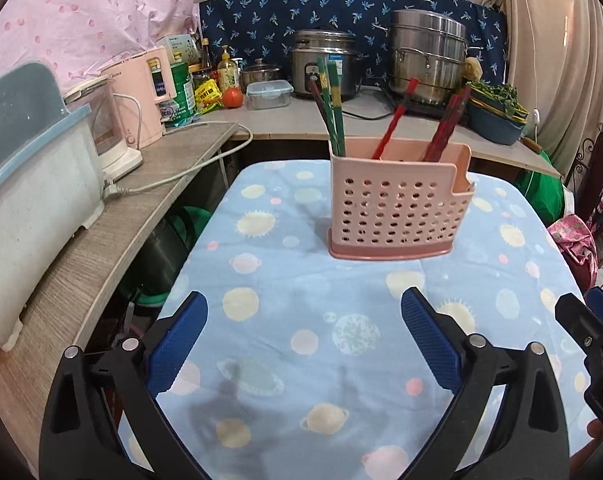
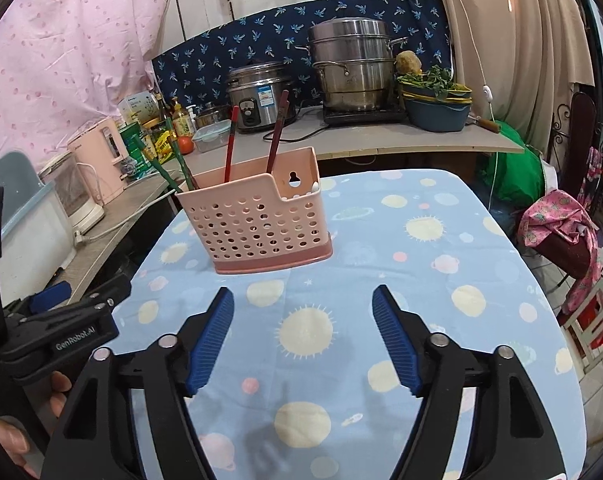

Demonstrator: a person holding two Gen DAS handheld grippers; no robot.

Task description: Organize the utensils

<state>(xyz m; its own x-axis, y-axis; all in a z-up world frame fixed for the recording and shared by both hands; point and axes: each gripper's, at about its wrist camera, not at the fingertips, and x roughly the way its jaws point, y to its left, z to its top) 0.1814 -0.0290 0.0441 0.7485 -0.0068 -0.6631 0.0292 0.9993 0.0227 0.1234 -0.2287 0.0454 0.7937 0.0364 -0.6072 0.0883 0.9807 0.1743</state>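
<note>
A pink perforated utensil holder (image 1: 397,204) stands upright on the table with the blue planet-print cloth (image 1: 301,320). It also shows in the right wrist view (image 2: 259,220). Green chopsticks (image 1: 335,112) lean in its left end and red chopsticks (image 1: 445,124) stand in the middle and right. In the right wrist view the green ones (image 2: 169,164) lean left and the red ones (image 2: 231,144) stand upright. My left gripper (image 1: 303,312) is open and empty, short of the holder. My right gripper (image 2: 303,304) is open and empty, also short of it.
A grey counter (image 1: 113,216) on the left carries a white and blue dish box (image 1: 33,192) and a pink kettle (image 1: 141,96). The back counter holds a rice cooker (image 1: 323,64), a steel steamer pot (image 1: 427,56), bottles and a tomato. A chair with pink cloth (image 2: 561,232) stands right.
</note>
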